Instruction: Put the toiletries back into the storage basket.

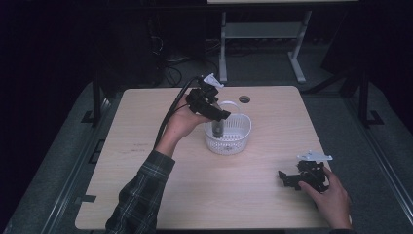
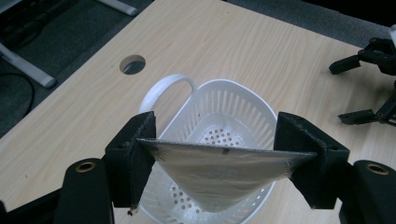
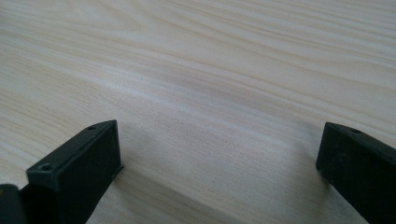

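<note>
A white slotted basket (image 1: pixel 238 119) with a loop handle stands on the wooden table, right of centre and towards the back. My left gripper (image 1: pixel 219 117) hangs over the basket's left side, shut on a grey, silvery pouch (image 1: pixel 217 127) that dips into it. In the left gripper view the pouch (image 2: pixel 215 170) stretches flat between the two jaws and tapers down into the basket (image 2: pixel 233 86). My right gripper (image 1: pixel 287 178) rests near the table's front right edge. Its jaws stand wide apart over bare wood (image 3: pixel 219 144), with nothing between them.
A round cable hole (image 1: pixel 244 99) lies in the table just behind the basket. The left gripper's black cable (image 1: pixel 170 112) trails off to the back left. The right gripper (image 2: pixel 369 88) appears at the right edge of the left gripper view. Table legs stand on the dark floor beyond.
</note>
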A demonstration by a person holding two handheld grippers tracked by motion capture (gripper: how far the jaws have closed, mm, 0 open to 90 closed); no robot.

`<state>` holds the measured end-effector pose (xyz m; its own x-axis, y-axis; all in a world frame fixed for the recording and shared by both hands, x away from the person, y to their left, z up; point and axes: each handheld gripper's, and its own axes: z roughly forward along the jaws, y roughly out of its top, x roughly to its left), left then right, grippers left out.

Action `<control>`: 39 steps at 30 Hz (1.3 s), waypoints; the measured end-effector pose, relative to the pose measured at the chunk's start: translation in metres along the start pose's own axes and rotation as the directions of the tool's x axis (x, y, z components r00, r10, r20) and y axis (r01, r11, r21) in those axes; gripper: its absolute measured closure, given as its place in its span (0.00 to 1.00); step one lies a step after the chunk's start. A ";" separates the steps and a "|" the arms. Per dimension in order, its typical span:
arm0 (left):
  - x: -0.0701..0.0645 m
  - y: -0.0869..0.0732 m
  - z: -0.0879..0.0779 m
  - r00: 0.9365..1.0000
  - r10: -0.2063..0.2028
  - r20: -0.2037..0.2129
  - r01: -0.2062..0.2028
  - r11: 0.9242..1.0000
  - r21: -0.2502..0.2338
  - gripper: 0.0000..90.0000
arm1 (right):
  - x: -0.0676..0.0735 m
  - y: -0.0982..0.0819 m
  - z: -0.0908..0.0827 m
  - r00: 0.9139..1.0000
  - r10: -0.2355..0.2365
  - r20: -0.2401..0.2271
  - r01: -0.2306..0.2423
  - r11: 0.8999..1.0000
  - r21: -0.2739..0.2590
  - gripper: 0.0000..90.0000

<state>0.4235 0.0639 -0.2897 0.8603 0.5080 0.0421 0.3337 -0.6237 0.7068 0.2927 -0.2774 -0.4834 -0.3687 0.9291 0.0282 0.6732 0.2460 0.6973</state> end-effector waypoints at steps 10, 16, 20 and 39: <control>0.002 -0.009 0.012 1.000 -0.011 -0.008 0.012 1.000 0.017 0.33 | 0.000 0.000 0.000 1.000 0.000 0.000 0.000 1.000 0.000 0.00; 0.002 -0.014 0.019 1.000 -0.009 -0.016 0.009 1.000 0.026 0.33 | 0.000 0.000 0.000 1.000 0.000 0.001 0.000 1.000 0.001 0.00; 0.002 -0.018 0.024 1.000 -0.014 -0.018 0.014 0.999 0.029 0.33 | 0.000 0.000 0.000 1.000 0.000 0.001 0.000 1.000 0.000 0.00; 0.004 -0.032 0.044 1.000 -0.021 -0.019 0.022 0.997 0.073 0.33 | 0.000 0.000 0.000 1.000 0.000 0.001 0.000 1.000 0.000 0.00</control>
<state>0.4331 0.0599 -0.3436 0.8455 0.5324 0.0408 0.3803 -0.6541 0.6538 0.2927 -0.2774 -0.4835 -0.3680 0.9294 0.0277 0.6735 0.2459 0.6971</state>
